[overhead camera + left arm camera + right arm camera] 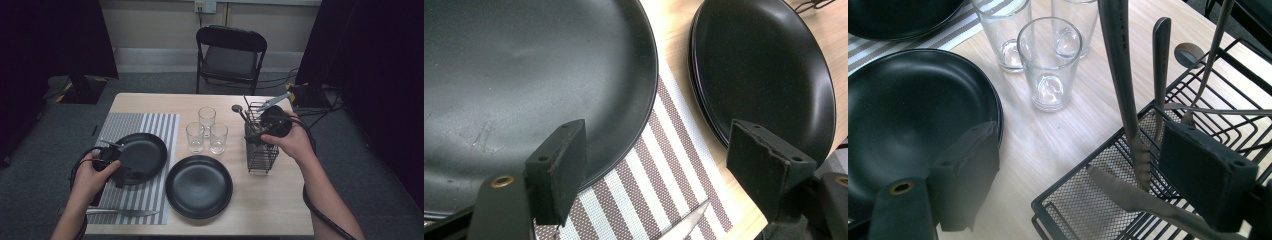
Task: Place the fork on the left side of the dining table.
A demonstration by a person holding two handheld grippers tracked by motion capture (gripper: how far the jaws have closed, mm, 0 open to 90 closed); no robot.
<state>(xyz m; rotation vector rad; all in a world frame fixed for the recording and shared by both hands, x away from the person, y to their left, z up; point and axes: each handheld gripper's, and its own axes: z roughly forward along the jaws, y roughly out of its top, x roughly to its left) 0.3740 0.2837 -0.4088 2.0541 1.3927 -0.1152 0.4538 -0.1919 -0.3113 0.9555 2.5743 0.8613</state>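
A black plate point(142, 155) point(524, 75) lies on a striped placemat point(150, 125) point(664, 150) at the table's left. My left gripper point(125, 175) point(659, 132) is open at that plate's near rim, one jaw over the rim and the other toward a second black plate point(199, 186) point(764, 65) point(903, 115). At the right, my right gripper point(257, 136) point(1083, 135) is open at the top of a black wire cutlery basket point(262, 155) point(1088, 200). An upright metal handle point(1120, 65) stands between its jaws, nearer the right one, and nothing is clamped.
Three clear glasses point(206, 130) point(1049, 60) stand mid-table between the plates and the basket. A knife point(122, 212) point(689, 225) lies on the placemat's front edge. More cutlery point(1160, 60) stands in the basket. A folding chair point(230, 50) is behind the table.
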